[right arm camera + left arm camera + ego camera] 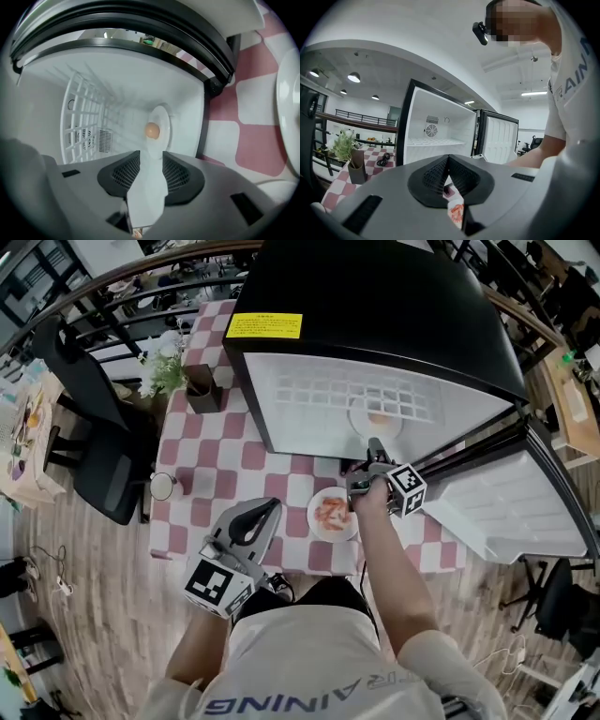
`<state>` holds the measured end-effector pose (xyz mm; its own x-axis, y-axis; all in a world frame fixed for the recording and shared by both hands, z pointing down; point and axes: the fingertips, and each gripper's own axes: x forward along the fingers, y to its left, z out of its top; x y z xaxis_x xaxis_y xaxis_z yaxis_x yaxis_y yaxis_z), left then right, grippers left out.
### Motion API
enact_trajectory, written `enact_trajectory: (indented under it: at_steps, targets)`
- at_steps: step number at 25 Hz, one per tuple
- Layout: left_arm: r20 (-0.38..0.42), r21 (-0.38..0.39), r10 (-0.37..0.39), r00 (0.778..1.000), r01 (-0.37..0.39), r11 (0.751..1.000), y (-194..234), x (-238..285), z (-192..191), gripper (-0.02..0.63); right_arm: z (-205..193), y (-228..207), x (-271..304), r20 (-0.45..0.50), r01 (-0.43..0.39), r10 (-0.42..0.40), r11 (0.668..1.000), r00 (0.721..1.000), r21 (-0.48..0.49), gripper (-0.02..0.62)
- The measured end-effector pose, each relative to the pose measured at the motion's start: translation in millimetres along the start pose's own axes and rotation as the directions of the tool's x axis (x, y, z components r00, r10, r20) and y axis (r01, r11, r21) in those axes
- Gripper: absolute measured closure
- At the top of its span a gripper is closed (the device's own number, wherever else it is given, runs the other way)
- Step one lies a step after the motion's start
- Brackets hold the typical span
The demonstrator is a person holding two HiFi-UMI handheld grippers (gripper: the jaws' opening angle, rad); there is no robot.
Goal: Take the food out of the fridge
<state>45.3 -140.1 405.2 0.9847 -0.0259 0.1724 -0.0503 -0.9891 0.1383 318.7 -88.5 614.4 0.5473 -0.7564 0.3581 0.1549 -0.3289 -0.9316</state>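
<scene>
White plastic lines the inside of the fridge (375,296), and the right gripper (151,155) points straight into it. Its 2 jaws are spread apart and nothing is between them. Just ahead of the jaws, on the fridge floor, sits a white plate (162,114) with 1 round tan piece of food (152,130) on it. Behind this gripper sits another plate (313,514) with red food (334,512), on the checked table (272,460). So I think 1 dish is out and this is the reach for dish 2.

The next move should be slow. The jaws need to go forward and low, close on the near rim of the plate, and pull it back flat so the round food does not roll off.

There is some room, but not a lot. The wire shelf (84,108) is on 1 side of the jaws, and the black door frame (206,101) is close on the other side. The open door (506,502) is off to the gripper's right, well apart.

The left gripper (448,158) has its jaws pressed together on nothing. It waits back from the fridge, near the person's body.
</scene>
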Motion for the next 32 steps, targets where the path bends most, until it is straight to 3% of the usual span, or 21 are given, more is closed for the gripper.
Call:
enact_trajectory:
  at_steps: [18,25,30,32]
  targets:
    - [-0.033,-0.023,0.034,0.999,-0.035,0.999,24.4,2.6,-12.1,0.599,14.4,-14.2,41.8,0.094,0.062,-0.082,0.979,0.992,0.194,0.422]
    - [-0.042,-0.018,0.041,0.998,-0.042,0.999,22.5,5.2,-12.4,0.598,22.7,-9.8,46.2,0.136,0.020,-0.057,0.966,0.989,0.258,0.422]
    - [-0.040,-0.023,0.036,0.999,-0.036,0.999,20.4,3.3,-12.9,0.599,23.8,-10.2,42.7,0.158,-0.058,0.011,0.954,0.987,0.293,0.423]
    - [-0.043,-0.021,0.036,0.998,-0.037,0.999,19.9,2.4,-14.0,0.598,23.0,-13.1,42.1,0.152,-0.059,0.013,0.953,0.988,0.296,0.454]
